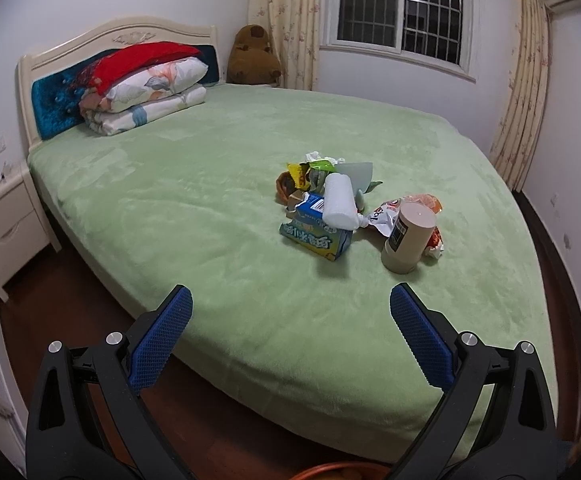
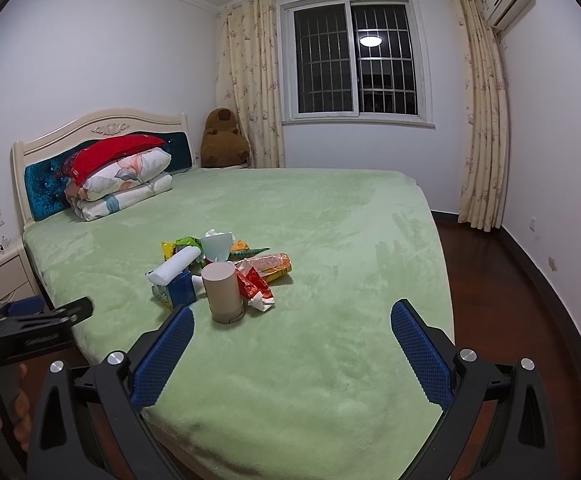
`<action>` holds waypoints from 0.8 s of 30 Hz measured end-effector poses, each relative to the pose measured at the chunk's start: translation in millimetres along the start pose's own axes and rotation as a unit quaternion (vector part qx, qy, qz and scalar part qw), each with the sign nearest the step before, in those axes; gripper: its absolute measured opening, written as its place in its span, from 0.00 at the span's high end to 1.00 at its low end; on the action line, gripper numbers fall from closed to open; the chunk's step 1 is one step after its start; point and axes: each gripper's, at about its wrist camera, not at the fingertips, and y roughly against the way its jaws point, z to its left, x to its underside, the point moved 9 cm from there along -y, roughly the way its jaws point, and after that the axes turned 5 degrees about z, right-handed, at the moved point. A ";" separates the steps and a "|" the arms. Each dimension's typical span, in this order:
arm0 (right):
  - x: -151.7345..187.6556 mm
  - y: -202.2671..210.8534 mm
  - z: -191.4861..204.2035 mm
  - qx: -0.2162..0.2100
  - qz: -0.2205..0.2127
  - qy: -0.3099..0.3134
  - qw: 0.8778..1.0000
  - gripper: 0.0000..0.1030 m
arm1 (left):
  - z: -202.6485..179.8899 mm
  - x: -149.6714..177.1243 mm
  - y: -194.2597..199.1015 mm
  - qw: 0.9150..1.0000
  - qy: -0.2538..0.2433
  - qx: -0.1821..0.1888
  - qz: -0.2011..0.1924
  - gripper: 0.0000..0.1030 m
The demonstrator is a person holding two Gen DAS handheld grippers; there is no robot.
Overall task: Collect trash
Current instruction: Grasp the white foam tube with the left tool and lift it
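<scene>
A heap of trash lies on the green bed [image 1: 210, 208]. It holds a tan cylinder can [image 1: 408, 236], a blue box [image 1: 314, 232], a white roll [image 1: 340, 202], a red and white snack wrapper [image 1: 382, 216] and several crumpled wrappers [image 1: 306, 172]. My left gripper [image 1: 290, 300] is open and empty, above the bed's near edge, short of the heap. In the right wrist view the can [image 2: 223, 292], the blue box [image 2: 176, 290] and the white roll [image 2: 174, 266] lie ahead and left. My right gripper [image 2: 292, 316] is open and empty over the bed.
Folded quilts and a red pillow [image 1: 146, 80] are stacked at the headboard. A brown plush toy [image 1: 252, 56] sits in the corner. A white nightstand [image 1: 6, 228] stands left of the bed. An orange rim [image 1: 342, 470] shows below the left gripper. The floor [image 2: 502, 280] is dark wood.
</scene>
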 end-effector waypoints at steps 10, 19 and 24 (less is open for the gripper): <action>5.4 0.7 -7.3 0.003 0.007 -0.001 1.000 0.06 | -19.0 -62.0 -84.7 0.999 -0.025 0.024 0.031 0.06; 13.6 -8.8 -21.3 0.004 0.023 -0.009 1.000 0.06 | -39.3 -89.8 -151.6 0.993 -0.043 0.010 0.108 0.07; 12.8 -10.0 -27.8 0.003 0.024 -0.014 1.000 0.06 | -39.8 -85.3 -169.3 0.989 -0.028 0.016 0.147 0.30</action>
